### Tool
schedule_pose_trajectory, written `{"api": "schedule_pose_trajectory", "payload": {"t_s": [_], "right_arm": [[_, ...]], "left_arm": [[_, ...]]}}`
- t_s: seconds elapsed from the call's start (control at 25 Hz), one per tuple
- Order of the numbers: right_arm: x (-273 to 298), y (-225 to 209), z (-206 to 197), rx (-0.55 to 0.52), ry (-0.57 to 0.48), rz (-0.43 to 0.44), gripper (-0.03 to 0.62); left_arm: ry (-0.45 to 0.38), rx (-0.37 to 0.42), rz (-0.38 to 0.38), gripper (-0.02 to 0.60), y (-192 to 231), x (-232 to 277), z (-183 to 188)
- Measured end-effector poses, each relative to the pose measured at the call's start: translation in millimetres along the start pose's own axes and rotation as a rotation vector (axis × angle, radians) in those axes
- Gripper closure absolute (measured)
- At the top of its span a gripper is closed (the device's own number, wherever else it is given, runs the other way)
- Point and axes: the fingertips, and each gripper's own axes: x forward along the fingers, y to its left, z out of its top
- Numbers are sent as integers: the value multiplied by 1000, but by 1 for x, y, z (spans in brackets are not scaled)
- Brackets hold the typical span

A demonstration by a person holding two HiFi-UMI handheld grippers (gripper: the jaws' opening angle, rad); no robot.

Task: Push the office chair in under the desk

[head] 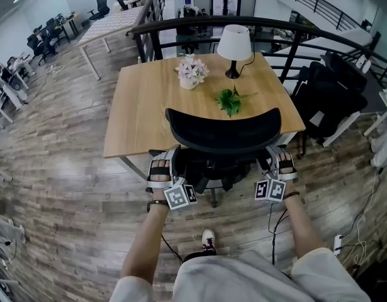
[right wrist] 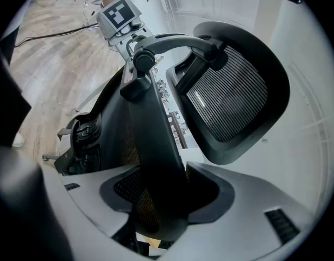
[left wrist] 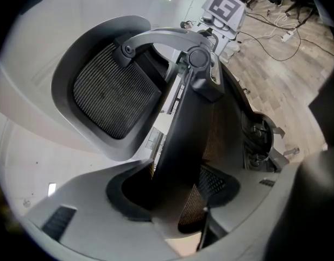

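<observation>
The left tool [head: 163, 160] sits at the left edge of the office chair [head: 223, 134], low on the back, with its marker cube turned toward the person. In the left gripper view, the left tool [left wrist: 172, 196] has its jaws part-way apart and clamped on the dark rim of the chair back [left wrist: 184, 135], which fills the gap between them. The mesh headrest [left wrist: 109, 99] arches above.

The chair stands at the middle of the table's [head: 140, 112] near edge, facing it, and its curved top overlaps that edge in the head view. How far the seat reaches under the table cannot be told. On the table, a pot of pale flowers [head: 192, 72] stands to the left, a green sprig [head: 229, 99] lies near the chair and a white lamp [head: 235, 43] stands behind it.

The right tool [head: 279, 160] mirrors the left one at the chair's right edge. In the right gripper view, the right tool [right wrist: 158, 196] is likewise clamped on the rim of the back, with its jaws fairly wide.
</observation>
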Motion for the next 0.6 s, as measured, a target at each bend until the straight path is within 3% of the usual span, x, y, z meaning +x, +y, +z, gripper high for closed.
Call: {"api": "schedule_pose_trajectory", "payload": {"t_s": [0.6], "right_arm": [[40, -15, -11, 9, -40, -7, 367]], "left_arm": [[-12, 2, 25, 339, 9, 40, 3]]}}
